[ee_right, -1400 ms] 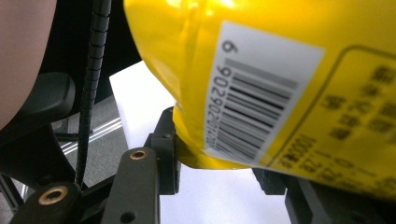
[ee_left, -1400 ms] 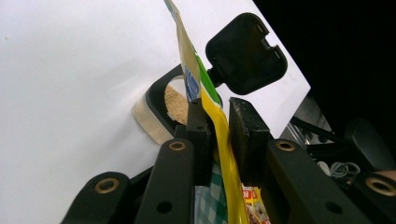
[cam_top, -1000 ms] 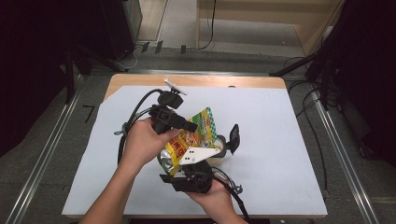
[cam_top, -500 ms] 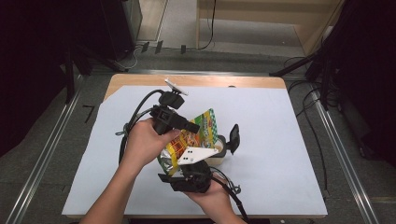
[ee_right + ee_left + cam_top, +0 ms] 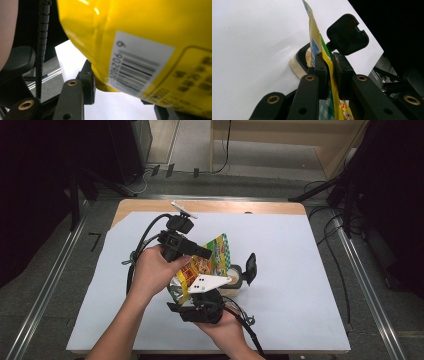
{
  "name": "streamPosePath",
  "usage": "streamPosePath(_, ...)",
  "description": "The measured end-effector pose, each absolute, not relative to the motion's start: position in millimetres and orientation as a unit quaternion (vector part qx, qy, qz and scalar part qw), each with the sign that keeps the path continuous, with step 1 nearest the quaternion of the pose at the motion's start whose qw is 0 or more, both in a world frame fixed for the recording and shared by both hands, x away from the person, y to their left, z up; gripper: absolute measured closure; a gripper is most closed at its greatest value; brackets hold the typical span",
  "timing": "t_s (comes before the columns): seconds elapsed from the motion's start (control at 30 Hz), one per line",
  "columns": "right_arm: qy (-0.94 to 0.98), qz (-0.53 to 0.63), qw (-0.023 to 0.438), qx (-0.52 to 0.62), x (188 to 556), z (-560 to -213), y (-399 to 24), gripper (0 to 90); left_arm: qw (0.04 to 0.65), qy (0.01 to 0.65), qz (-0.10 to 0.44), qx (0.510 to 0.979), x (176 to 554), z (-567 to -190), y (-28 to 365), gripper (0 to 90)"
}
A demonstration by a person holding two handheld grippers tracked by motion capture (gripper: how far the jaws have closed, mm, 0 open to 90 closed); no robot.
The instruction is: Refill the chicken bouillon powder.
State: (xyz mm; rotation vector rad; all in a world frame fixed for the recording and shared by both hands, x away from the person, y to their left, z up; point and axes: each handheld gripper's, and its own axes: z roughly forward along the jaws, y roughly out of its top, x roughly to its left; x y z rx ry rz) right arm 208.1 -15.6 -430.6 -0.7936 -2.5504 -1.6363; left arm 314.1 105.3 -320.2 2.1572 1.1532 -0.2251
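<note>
A yellow and green snack bag (image 5: 220, 248) hangs tilted over the white-covered table (image 5: 305, 285). My left gripper (image 5: 207, 254) is shut on the bag's thin top edge; in the left gripper view the pads (image 5: 321, 67) squeeze the flat foil of the bag (image 5: 313, 37). Lower down, my right gripper (image 5: 197, 292) takes the bag's puffy bottom from the near side. In the right gripper view the barcode side of the bag (image 5: 150, 37) lies between the jaws and rests against the left pad (image 5: 92, 82). These jaws have just been opening slightly.
A small round dish (image 5: 234, 275) with an upright black paddle-shaped handle (image 5: 250, 267) stands right beside the bag, and it also appears in the left gripper view as the dish (image 5: 299, 61) beyond the jaws. Cables trail from both grippers. The table's wooden far edge (image 5: 240, 206) borders dark floor.
Almost nothing has shifted; both hands and the bag stay where they were, the bag perhaps a touch more upright.
</note>
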Motion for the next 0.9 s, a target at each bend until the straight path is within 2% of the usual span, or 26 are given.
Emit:
streamPosePath(0.37,-0.814,-0.523,-0.013,-0.253,208.5,-432.5,-12.8,58.3,0.340,0.444,-0.093,0.824,316.7,-321.6,105.7,82.2)
streamPosePath(0.9,-0.811,-0.526,-0.011,-0.256,209.9,-431.5,-13.7,59.6,0.345,0.441,-0.089,0.823,315.0,-319.7,103.6,81.5)
